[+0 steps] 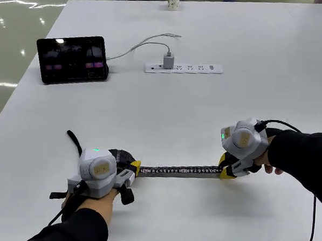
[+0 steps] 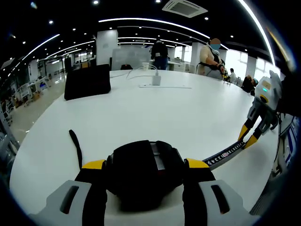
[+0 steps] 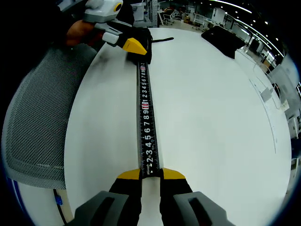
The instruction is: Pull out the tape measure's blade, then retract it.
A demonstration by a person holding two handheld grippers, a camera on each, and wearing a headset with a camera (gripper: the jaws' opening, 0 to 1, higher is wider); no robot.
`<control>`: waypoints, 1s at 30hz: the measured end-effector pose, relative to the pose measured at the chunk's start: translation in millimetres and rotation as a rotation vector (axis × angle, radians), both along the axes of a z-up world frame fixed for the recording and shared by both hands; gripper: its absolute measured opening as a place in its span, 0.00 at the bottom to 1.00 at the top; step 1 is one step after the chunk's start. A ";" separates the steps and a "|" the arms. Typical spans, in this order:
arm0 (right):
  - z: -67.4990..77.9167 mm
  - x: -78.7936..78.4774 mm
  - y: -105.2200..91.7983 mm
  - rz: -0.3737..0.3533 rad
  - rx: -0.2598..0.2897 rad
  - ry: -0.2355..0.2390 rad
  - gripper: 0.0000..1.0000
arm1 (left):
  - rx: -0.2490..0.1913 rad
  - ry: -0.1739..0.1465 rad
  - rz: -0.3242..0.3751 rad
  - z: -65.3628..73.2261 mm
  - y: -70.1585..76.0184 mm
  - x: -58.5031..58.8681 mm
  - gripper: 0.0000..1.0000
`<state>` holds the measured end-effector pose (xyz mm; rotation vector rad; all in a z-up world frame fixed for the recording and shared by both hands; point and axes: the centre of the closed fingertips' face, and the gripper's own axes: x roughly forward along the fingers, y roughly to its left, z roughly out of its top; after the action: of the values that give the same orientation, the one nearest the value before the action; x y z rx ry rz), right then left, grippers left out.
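Observation:
A black tape measure case (image 1: 123, 157) (image 2: 143, 168) rests on the white table, clamped between the yellow-tipped jaws of my left gripper (image 1: 127, 171) (image 2: 144, 165). Its wrist strap (image 1: 73, 142) (image 2: 75, 147) trails to the left. The dark blade (image 1: 180, 169) (image 3: 146, 122) (image 2: 225, 154) with white numbers lies flat, stretched out to the right. My right gripper (image 1: 226, 171) (image 3: 150, 173) is shut on the blade's end. In the right gripper view the case (image 3: 143, 44) and the left gripper (image 3: 123, 38) sit at the far end of the blade.
A black tablet (image 1: 72, 58) stands at the back left, a white power strip (image 1: 183, 68) with a charger and cable behind the middle. A paper cup (image 1: 173, 0) sits at the far edge. The table's front edge (image 1: 198, 240) runs close below both grippers. People stand in the background.

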<state>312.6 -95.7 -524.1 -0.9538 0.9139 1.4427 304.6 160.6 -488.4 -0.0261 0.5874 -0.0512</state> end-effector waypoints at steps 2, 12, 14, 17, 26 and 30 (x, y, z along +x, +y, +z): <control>-0.1 -0.3 0.5 0.011 0.002 -0.005 0.10 | 0.000 0.000 -0.001 0.1 -0.2 -0.2 0.60; -0.3 -1.2 4.8 -0.009 0.010 0.000 0.10 | 0.000 0.004 -0.002 0.3 -0.1 -0.4 0.60; -0.3 -0.8 5.6 -0.005 0.010 -0.001 0.10 | 0.000 0.009 -0.002 0.2 -0.1 -0.3 0.60; -0.5 -0.2 6.7 -0.014 0.015 0.004 0.10 | 0.000 0.005 -0.003 0.6 0.0 -0.3 0.60; -0.8 -1.0 10.5 -0.016 0.006 0.000 0.10 | 0.000 0.009 -0.003 0.5 0.5 0.1 0.60; -0.9 -1.6 11.2 -0.013 0.004 -0.001 0.10 | 0.001 0.014 -0.003 0.6 0.2 0.0 0.60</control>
<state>311.0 -84.5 -525.0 -0.9443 0.9146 1.4320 304.5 160.8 -487.8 -0.0247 0.6011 -0.0538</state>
